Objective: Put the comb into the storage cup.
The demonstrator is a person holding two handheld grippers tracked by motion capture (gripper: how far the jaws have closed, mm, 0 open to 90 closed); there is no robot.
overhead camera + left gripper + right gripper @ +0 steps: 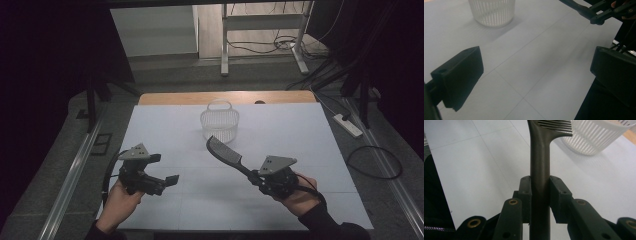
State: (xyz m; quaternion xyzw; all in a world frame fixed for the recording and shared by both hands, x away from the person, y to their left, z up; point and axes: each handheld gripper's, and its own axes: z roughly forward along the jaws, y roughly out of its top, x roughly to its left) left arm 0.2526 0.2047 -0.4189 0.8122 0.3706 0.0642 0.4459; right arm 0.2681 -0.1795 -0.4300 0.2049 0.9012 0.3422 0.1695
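**Comb held by its handle, short of the basket**

Presently, a dark comb (pixel 226 155) is carried clear of the table by the right gripper (pixel 256 178), with its toothed end directed toward the white slatted basket (pixel 220 124). The grip is taken on the handle, well back from the teeth, which is judged to leave the toothed end free to be lowered into the basket first. In the right gripper view, the handle (pixel 539 177) is seen clamped squarely between the two jaws, a pad pressed flat against either side, and it runs straight up the middle of the gripper (pixel 540 195). The teeth are seen at the top of that view, beside the basket (pixel 596 137) rim but not yet over it.

The left gripper (pixel 170 181) is held low over the white table (pixel 165 125), well apart from the comb. Its jaws are spread wide and nothing is held between them; bare table is seen in the gap in the left gripper view. It is judged to be kept idle and out of the path.
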